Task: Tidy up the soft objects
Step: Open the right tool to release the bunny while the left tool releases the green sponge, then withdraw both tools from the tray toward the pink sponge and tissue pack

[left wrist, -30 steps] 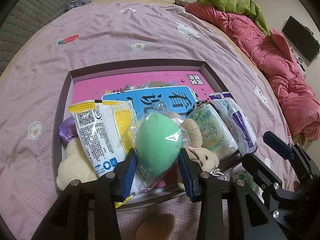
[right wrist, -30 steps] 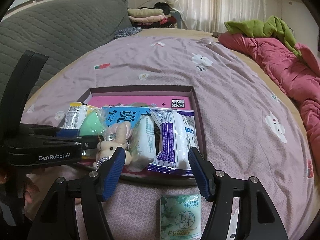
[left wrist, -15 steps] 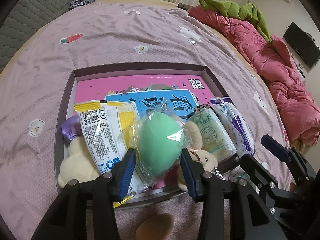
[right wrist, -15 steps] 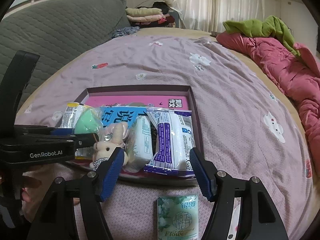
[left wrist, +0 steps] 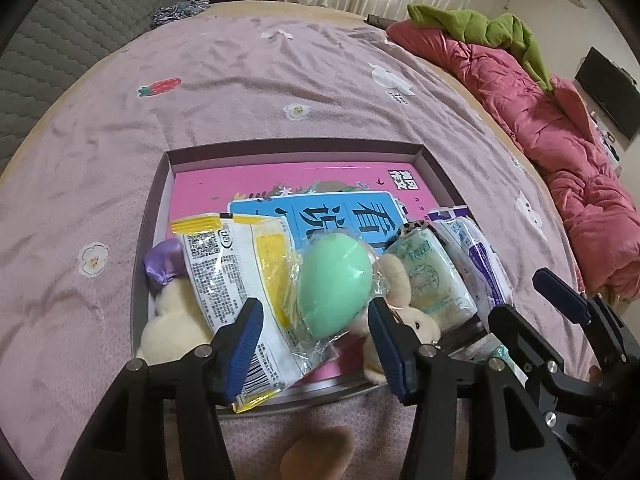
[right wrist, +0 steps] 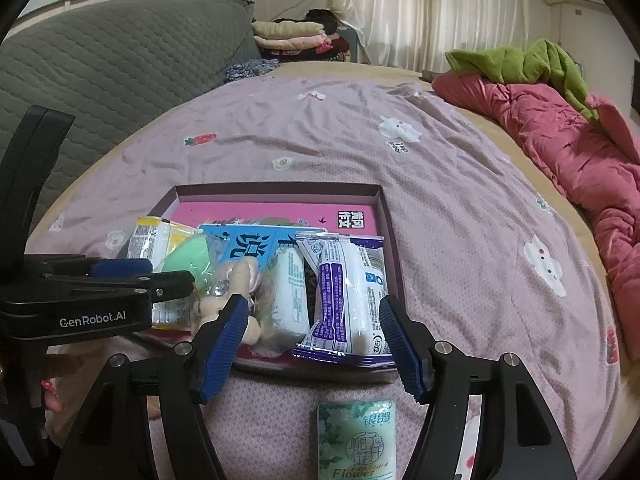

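A shallow box [left wrist: 154,216] on the bed holds a pink book, a yellow-white packet [left wrist: 236,276], a wrapped green sponge [left wrist: 334,282], two plush bunnies [left wrist: 172,332], a tissue pack [left wrist: 430,276] and a purple-white packet [right wrist: 346,300]. My left gripper [left wrist: 316,338] is open, its fingers either side of the green sponge, which lies in the box. My right gripper [right wrist: 312,344] is open and empty at the box's near edge. A green tissue pack [right wrist: 356,440] lies on the bed below it. A tan sponge [left wrist: 318,456] lies under the left gripper.
The purple bedsheet [left wrist: 240,80] stretches beyond the box. A pink quilt [left wrist: 560,128] with a green garment lies along the right side. A grey padded headboard [right wrist: 100,68] and folded clothes [right wrist: 296,36] stand at the far left.
The left gripper's fingers have spread wider and pulled back slightly from the green sponge, which now rests in the box. The right gripper has barely moved.
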A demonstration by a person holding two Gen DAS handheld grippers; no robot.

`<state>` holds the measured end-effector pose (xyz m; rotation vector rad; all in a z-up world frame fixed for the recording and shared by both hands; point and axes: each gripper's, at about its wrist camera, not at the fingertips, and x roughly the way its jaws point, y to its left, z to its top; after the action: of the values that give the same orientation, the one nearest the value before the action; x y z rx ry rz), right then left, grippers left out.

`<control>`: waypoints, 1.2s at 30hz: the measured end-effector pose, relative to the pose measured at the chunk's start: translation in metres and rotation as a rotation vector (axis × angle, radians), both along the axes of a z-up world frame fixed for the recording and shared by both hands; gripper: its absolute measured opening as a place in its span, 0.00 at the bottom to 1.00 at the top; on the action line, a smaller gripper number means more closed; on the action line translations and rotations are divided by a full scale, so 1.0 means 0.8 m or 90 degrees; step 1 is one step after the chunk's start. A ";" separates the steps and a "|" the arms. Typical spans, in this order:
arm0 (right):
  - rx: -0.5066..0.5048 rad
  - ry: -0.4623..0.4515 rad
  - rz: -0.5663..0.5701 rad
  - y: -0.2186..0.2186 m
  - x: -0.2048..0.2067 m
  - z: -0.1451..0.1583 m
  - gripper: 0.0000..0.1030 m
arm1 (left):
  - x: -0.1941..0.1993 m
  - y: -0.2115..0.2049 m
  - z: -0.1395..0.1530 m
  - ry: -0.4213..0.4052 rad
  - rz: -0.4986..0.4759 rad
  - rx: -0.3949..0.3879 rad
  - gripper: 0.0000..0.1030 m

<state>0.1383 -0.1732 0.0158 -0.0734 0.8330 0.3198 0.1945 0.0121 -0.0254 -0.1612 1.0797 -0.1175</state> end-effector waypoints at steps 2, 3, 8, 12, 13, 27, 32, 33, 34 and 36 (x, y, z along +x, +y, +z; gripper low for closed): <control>0.000 -0.001 -0.002 0.000 0.000 0.001 0.68 | -0.002 0.001 0.004 -0.006 0.010 0.009 0.53; 0.000 -0.002 -0.003 -0.001 0.000 0.002 0.68 | -0.004 0.002 0.007 -0.013 0.015 0.017 0.53; -0.005 -0.006 -0.009 0.000 0.003 0.005 0.68 | -0.009 0.010 0.020 -0.029 0.034 0.032 0.56; -0.003 -0.012 -0.010 0.001 0.002 0.011 0.68 | -0.013 0.016 0.028 -0.034 0.041 0.031 0.56; -0.004 -0.015 -0.010 0.002 0.001 0.012 0.68 | -0.014 0.016 0.030 -0.036 0.042 0.033 0.56; -0.003 -0.056 -0.022 -0.005 -0.016 0.046 0.68 | -0.036 0.016 0.062 -0.058 0.059 0.062 0.56; 0.000 -0.072 -0.023 -0.010 -0.027 0.061 0.69 | -0.049 0.014 0.074 -0.067 0.065 0.071 0.56; 0.002 -0.076 -0.024 -0.012 -0.030 0.065 0.69 | -0.052 0.014 0.077 -0.068 0.066 0.069 0.56; 0.003 -0.079 -0.024 -0.013 -0.033 0.068 0.69 | -0.054 0.015 0.078 -0.069 0.066 0.067 0.56; 0.003 -0.086 -0.025 -0.017 -0.039 0.075 0.69 | -0.060 0.015 0.083 -0.073 0.070 0.071 0.56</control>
<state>0.1068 -0.1866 0.0757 -0.0728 0.6988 0.2769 0.1469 0.0243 0.0411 -0.1116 0.9588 0.0330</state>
